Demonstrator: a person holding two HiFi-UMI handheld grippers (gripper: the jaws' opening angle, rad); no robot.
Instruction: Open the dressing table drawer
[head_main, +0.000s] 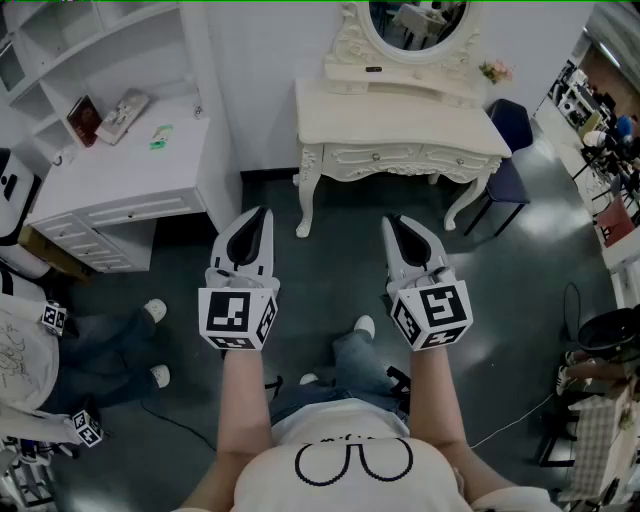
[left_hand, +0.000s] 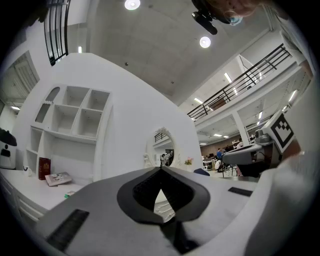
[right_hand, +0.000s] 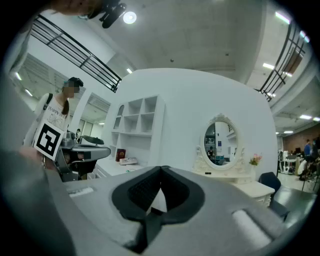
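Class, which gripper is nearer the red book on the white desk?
Left. The left gripper hangs to the right of the red book, short of the white desk; the right gripper is further right, facing the dressing table.

Dressing table (head_main: 400, 125), upper centre: cream-white, carved scroll pattern. Desk (head_main: 110, 178), upper left: plain white, carrying a red book (head_main: 82, 120). Left gripper (head_main: 261, 214) and right gripper (head_main: 393, 222): pale grey shells, black pads, cubes with black-and-white square markers. Floor (head_main: 330, 270): dark grey. Chair (head_main: 514, 122), upper right: dark blue.

Bare floor (head_main: 338, 255) before dressing table (head_main: 400, 122)
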